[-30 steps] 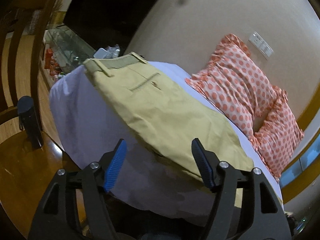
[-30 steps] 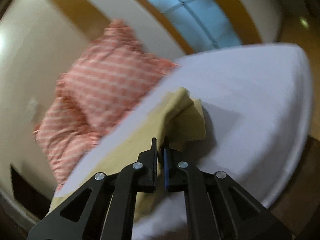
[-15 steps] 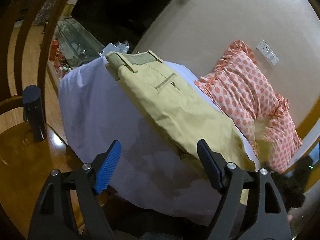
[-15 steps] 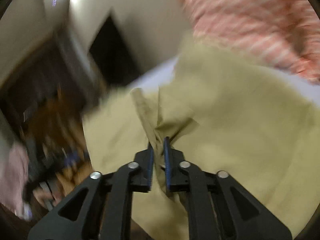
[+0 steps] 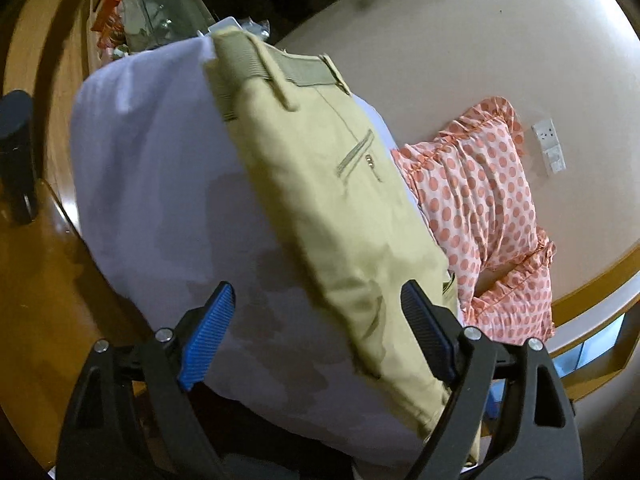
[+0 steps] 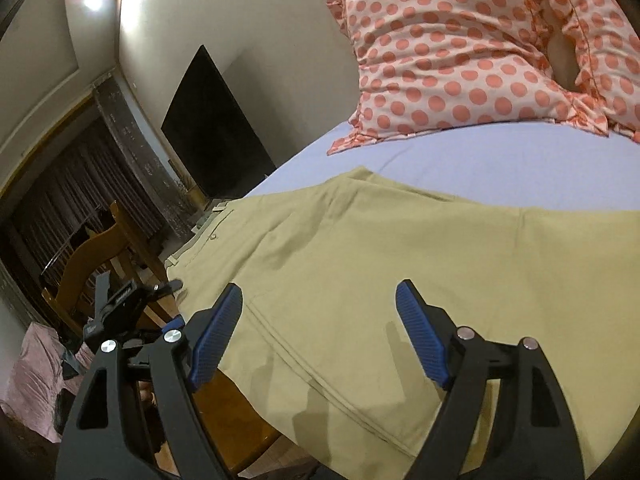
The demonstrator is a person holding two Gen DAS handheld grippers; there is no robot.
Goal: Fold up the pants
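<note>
Right wrist | right tongs [image 6: 320, 320] agape | pants [image 6: 380, 264] flat (on sheet [image 6: 500, 164])

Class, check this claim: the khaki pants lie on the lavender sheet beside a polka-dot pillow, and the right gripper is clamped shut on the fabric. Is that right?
One detail is wrong. The right gripper is open, holding nothing, as the right wrist view shows. The rest stands: the khaki pants lie on the lavender sheet beside the polka-dot pillow.
</note>
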